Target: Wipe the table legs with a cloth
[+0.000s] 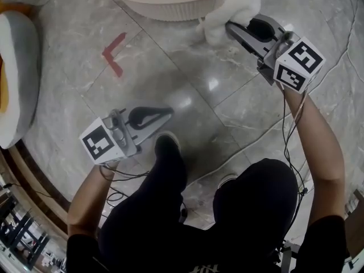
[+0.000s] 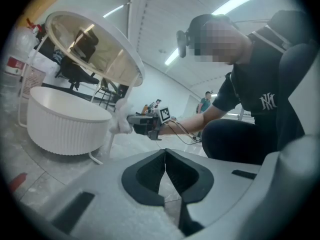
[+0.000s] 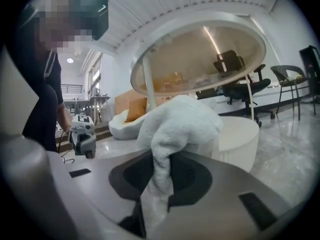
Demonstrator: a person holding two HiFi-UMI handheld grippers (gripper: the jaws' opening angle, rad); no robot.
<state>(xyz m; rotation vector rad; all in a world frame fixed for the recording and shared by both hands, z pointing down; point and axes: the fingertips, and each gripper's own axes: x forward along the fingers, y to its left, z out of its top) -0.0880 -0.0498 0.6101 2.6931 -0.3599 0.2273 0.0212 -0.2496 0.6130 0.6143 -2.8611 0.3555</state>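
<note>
Head view: looking steeply down on a marble floor (image 1: pixel 187 78), knees at near edge.
Right gripper (image 1: pixel 230 28): far right, jaws clamped on white cloth (image 1: pixel 238 5).
Cloth position: bunched up at thin white table leg (image 3: pixel 148 84), just beside ribbed round base (image 1: pixel 170 7).
Left gripper (image 1: pixel 166 112): near left, jaws together, nothing between, well apart from table.
Red mark (image 1: pixel 114 53): on floor, far left.

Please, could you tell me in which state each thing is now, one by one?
right gripper: shut on a white fluffy cloth.
white fluffy cloth: bunched, clamped between the jaws, near a thin white table leg.
left gripper: shut, empty.
round beige-topped table: standing upright.
</note>
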